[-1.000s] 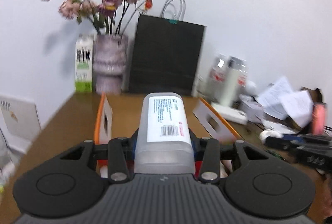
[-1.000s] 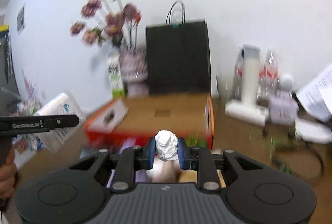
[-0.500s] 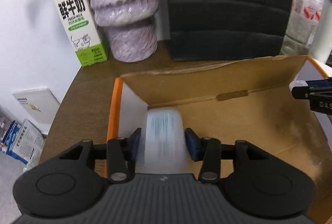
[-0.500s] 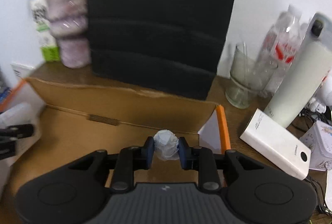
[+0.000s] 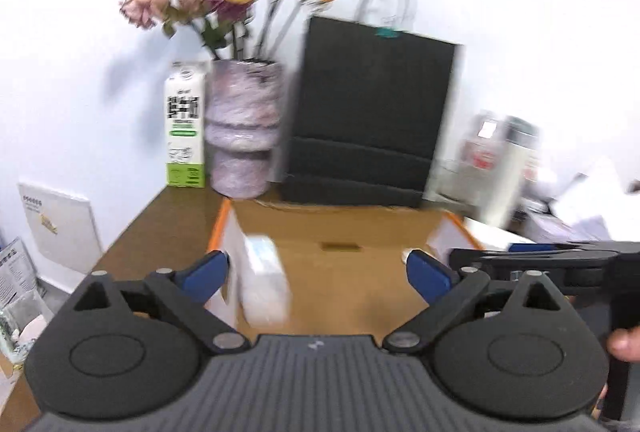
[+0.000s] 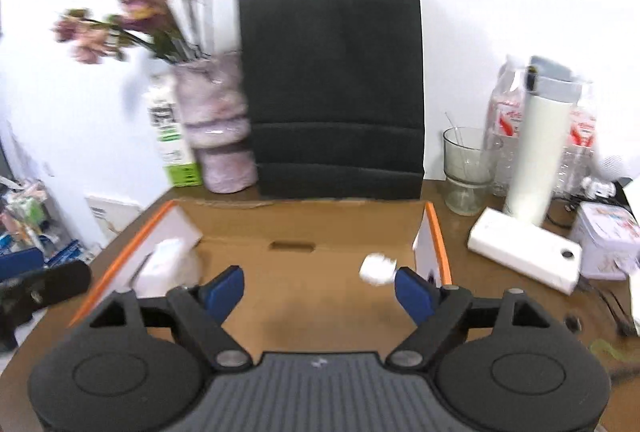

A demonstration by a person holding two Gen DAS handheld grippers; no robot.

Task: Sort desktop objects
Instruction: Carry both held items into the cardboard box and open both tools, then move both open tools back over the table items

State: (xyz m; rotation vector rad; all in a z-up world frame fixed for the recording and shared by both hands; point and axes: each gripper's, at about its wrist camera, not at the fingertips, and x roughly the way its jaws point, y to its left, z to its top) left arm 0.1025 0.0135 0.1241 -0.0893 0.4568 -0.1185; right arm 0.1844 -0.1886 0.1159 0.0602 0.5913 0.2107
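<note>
An open cardboard box (image 5: 340, 224) with orange-edged flaps lies on the brown desk. My left gripper (image 5: 316, 272) hovers over its near left part, jaws opening wide. A white translucent container (image 5: 264, 280) lies in the box by the left finger, free of the pads. In the right wrist view the same box (image 6: 320, 220) holds that container (image 6: 164, 268) at its left. My right gripper (image 6: 320, 288) is over the box, jaws opening. A crumpled white paper ball (image 6: 376, 270) sits loose beside its right finger, unclamped.
Behind the box stand a black paper bag (image 6: 336, 84), a purple vase of dried flowers (image 6: 218, 136) and a milk carton (image 5: 185, 124). To the right are a glass (image 6: 466, 172), a white flask (image 6: 536, 144), a white power bank (image 6: 524, 252), bottles and papers.
Both grippers went from shut to wide open. The container and the paper ball left their jaws and now lie in the box. Both views have pulled back from the box.
</note>
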